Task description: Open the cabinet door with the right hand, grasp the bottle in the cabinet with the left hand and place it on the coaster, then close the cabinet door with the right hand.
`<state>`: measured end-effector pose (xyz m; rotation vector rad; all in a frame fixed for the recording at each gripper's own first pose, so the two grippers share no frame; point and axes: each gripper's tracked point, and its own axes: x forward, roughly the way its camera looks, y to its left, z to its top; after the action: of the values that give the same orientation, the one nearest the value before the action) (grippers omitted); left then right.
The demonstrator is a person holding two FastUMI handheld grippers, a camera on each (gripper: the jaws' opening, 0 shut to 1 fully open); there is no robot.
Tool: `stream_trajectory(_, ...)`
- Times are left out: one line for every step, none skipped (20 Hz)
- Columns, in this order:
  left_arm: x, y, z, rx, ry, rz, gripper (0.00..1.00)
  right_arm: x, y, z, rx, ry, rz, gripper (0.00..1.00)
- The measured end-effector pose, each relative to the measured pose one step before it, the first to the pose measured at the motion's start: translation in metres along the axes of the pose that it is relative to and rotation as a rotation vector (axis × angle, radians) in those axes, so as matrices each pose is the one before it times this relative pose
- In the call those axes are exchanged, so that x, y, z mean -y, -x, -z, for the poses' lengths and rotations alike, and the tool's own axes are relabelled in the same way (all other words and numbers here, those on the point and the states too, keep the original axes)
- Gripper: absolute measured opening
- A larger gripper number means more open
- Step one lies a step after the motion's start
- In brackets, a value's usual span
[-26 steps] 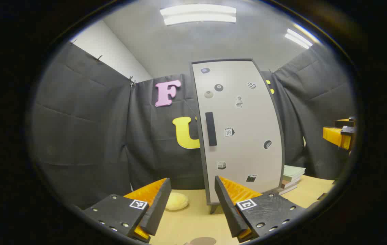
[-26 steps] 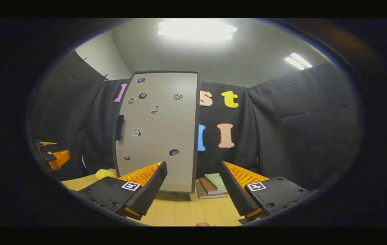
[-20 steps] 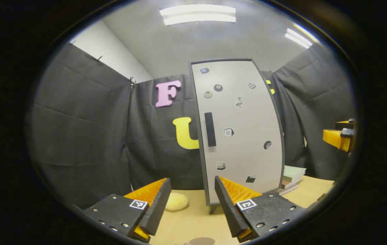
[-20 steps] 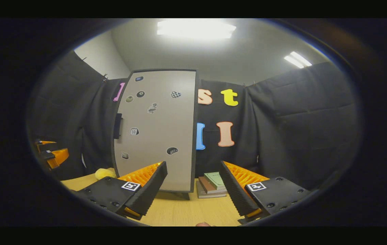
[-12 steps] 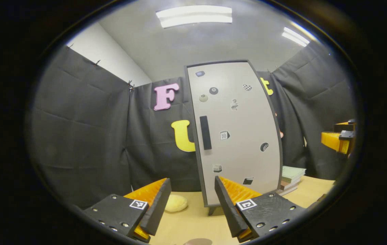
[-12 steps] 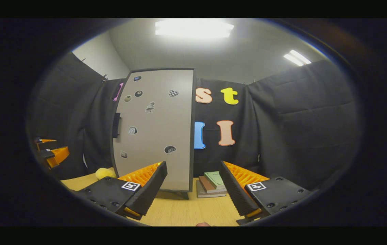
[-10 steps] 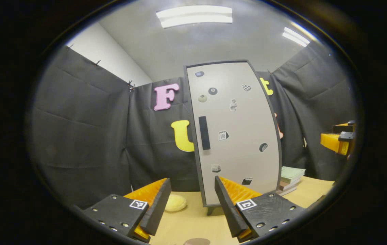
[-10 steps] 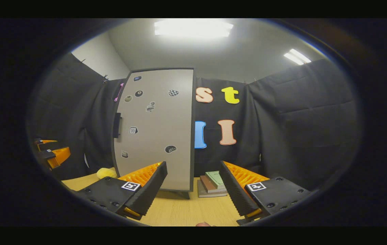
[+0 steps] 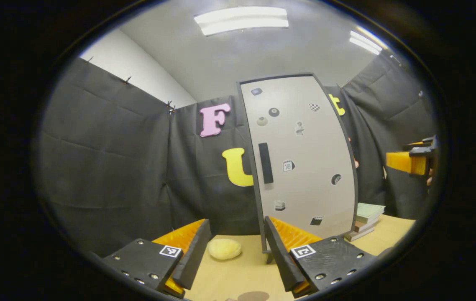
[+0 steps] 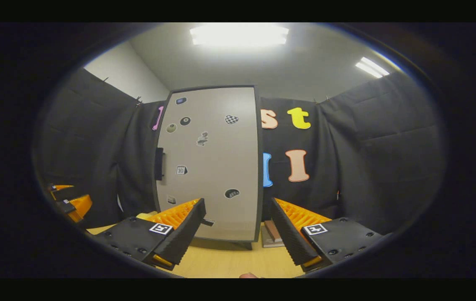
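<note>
Pale grey cabinet door with black handle, tan table, yellow sponge

A pale yellow, rounded lump lies on the light wooden table, near the black cloth wall. At the table's far side a small stack of books rests flat, the top one green, the lower ones brownish. 2 long ceiling lights glow on the grey ceiling, and a strip of white wall shows above the cloth.
</note>
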<state>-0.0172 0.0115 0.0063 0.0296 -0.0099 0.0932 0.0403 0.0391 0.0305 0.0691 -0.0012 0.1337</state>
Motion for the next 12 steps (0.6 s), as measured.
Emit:
stream_trajectory(-0.00862, -0.00028, 0.00043, 0.00344, 0.00186, -0.00551, 0.8, -0.01102, -0.00735, -0.00798, 0.00839, -0.00573, -0.00997, 0.98)
stream_trajectory(-0.00968, -0.00097, 0.00174, -0.00096, 0.00013, -0.00767, 0.77, -0.01136, -0.00741, -0.00669, 0.00503, -0.00024, -0.01038, 0.98)
stream_trajectory(-0.0084, -0.00302, 0.00373, -0.0042, 0.00107, -0.00442, 0.77, -0.00982, -0.00624, -0.00609, 0.00027, 0.00528, -0.00986, 0.98)
stream_trajectory(-0.00813, -0.00137, 0.00164, -0.00146, 0.00124, -0.00379, 0.77, -0.01137, -0.00682, -0.00588, 0.00275, 0.00755, -0.01256, 0.98)
stream_trajectory(-0.00901, -0.00217, 0.00277, -0.00251, -0.0014, -0.00788, 0.77, -0.01135, -0.00795, -0.00709, 0.00557, 0.00868, -0.01136, 0.98)
stream_trajectory(-0.01116, -0.00172, 0.00221, -0.00313, -0.00172, -0.01178, 0.77, -0.0118, -0.00658, -0.00744, 0.01168, 0.00439, -0.01, 0.98)
stream_trajectory(-0.0103, -0.00034, 0.00402, -0.00497, 0.0003, -0.01174, 0.77, -0.00994, -0.00638, -0.00666, 0.01018, -0.00169, -0.01012, 0.98)
stream_trajectory(-0.01067, -0.00049, 0.00246, -0.00295, 0.00196, -0.01447, 0.79, -0.01181, -0.00765, -0.00537, 0.00684, -0.00693, -0.01185, 0.98)
stream_trajectory(-0.01144, 0.0, 0.00286, -0.00368, 0.00157, -0.01555, 0.77, -0.01286, -0.0086, -0.00217, -0.00162, -0.0076, -0.0166, 0.97)
stream_trajectory(-0.01107, 0.00005, 0.00272, -0.00417, 0.00103, -0.01571, 0.8, -0.01167, -0.00762, -0.00133, -0.00566, -0.0059, -0.01634, 0.97)
stream_trajectory(-0.00903, -0.00088, 0.00266, -0.00439, 0.0016, -0.01443, 0.8, -0.01093, -0.00833, -0.00093, -0.00551, -0.00319, -0.01453, 0.97)
stream_trajectory(-0.01042, -0.00008, 0.00238, -0.00451, 0.00176, -0.01435, 0.8, -0.00787, -0.00849, -0.0012, -0.00462, 0.00096, -0.00873, 0.97)
